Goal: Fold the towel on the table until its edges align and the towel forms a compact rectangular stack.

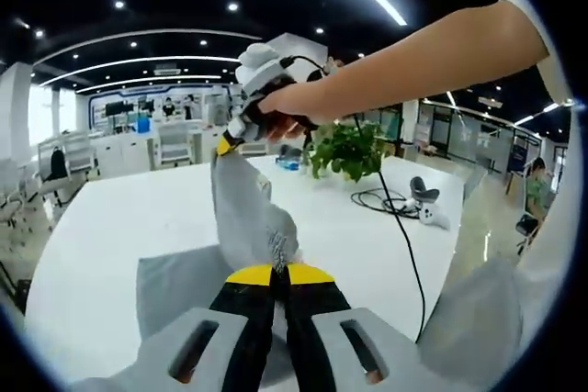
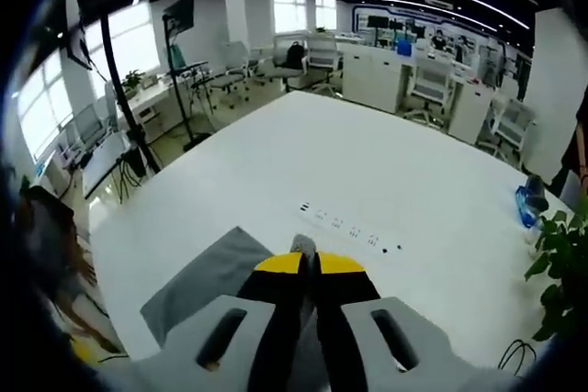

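Observation:
A grey towel (image 1: pixel 243 208) is partly lifted off the white table (image 1: pixel 138 208). My left gripper (image 1: pixel 280 274) is shut on one towel edge low in the left gripper view. From there the cloth rises to my right gripper (image 1: pixel 223 146), held in a person's hand and shut on a raised corner. The rest of the towel lies flat on the table below. In the right gripper view the right gripper (image 2: pixel 309 263) is shut with a sliver of grey cloth at its tips, and the towel (image 2: pixel 207 282) spreads on the table (image 2: pixel 386 162) underneath.
A potted plant (image 1: pixel 344 149) stands mid-table, and a black cable (image 1: pixel 404 227) runs to a small grey device (image 1: pixel 424 204). A row of sockets (image 2: pixel 344 227) is set in the tabletop. A blue object (image 2: pixel 531 204) and the plant (image 2: pixel 560 263) sit far right. Office chairs ring the table.

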{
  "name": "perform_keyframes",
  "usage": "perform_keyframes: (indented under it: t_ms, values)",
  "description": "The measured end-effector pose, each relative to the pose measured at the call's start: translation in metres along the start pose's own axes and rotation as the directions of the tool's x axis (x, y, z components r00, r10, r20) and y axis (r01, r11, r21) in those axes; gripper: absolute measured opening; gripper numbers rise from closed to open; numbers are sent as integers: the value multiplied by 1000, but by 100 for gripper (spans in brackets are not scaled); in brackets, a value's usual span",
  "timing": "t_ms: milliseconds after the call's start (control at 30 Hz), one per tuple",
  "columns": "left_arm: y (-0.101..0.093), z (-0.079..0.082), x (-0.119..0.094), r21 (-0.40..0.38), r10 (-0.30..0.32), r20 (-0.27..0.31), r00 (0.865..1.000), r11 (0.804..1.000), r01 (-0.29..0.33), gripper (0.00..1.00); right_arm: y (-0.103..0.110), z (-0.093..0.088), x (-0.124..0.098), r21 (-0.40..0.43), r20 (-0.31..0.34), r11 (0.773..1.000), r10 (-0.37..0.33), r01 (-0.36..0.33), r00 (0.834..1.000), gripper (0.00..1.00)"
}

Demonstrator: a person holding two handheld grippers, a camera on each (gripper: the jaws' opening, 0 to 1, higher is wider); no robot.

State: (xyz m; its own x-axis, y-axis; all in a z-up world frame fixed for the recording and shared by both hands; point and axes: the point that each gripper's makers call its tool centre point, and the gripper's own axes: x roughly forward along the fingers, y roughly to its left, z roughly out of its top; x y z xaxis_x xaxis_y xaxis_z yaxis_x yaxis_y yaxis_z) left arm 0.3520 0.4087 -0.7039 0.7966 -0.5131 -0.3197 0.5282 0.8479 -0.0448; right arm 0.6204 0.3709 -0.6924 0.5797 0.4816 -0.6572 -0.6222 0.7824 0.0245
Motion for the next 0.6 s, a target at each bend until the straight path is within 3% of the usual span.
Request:
perform_keyframes:
  t_ms: [300, 600]
  values:
    - [15, -10, -7, -2, 41, -7, 999, 999, -41, 3, 9, -7, 19, 11, -13, 1000, 21, -21, 1000, 2]
    - [41, -28, -20, -46, 94, -18, 995, 994, -95, 2, 35, -2, 37, -69, -21, 997, 42, -44, 999, 2]
